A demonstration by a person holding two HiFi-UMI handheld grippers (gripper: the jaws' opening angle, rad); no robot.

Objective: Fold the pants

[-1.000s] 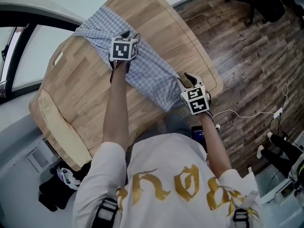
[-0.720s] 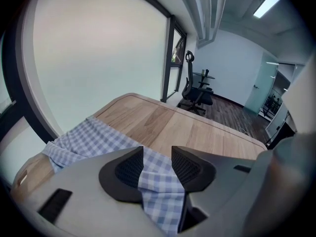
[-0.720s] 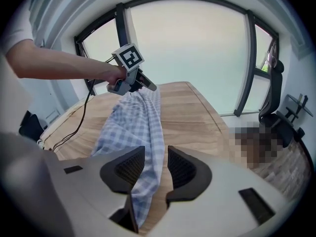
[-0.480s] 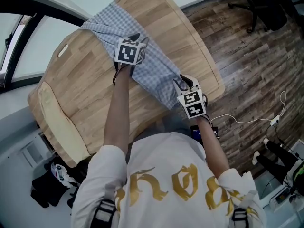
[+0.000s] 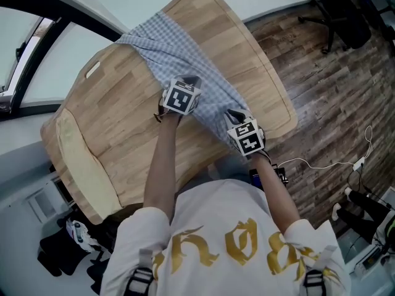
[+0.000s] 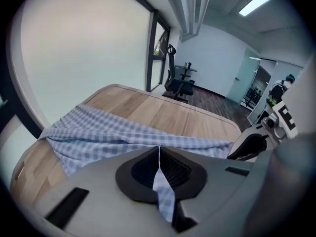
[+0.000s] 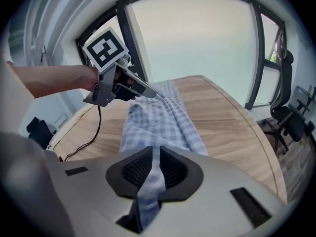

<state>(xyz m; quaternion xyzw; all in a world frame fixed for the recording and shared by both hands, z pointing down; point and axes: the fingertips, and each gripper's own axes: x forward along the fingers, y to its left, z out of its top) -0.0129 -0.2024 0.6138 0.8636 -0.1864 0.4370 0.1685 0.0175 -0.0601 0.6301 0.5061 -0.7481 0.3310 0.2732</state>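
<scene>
While the blue-and-white checked pants [image 5: 179,54] lie drawn out in a long band slantwise across the wooden table [image 5: 111,122], both grippers have hold of the cloth. The left gripper [image 5: 190,80] sits about midway along that band; its jaws have just been closing and now stand pressed together, with a thin fold of the checked fabric pinched between the ribbed pads [image 6: 173,166]. The right gripper [image 5: 233,113] is at the end of the pants nearest the person, close to the table's near edge; its jaws have likewise just been closing and now nip a narrow strip of cloth, which runs down between them and hangs out below. The far end of the pants reaches the table's opposite edge. Beyond the table lies a dark plank floor [image 5: 321,73]; an office chair [image 5: 345,11] stands on it, well apart from the table, and a white cable [image 5: 321,147] trails across the boards.
</scene>
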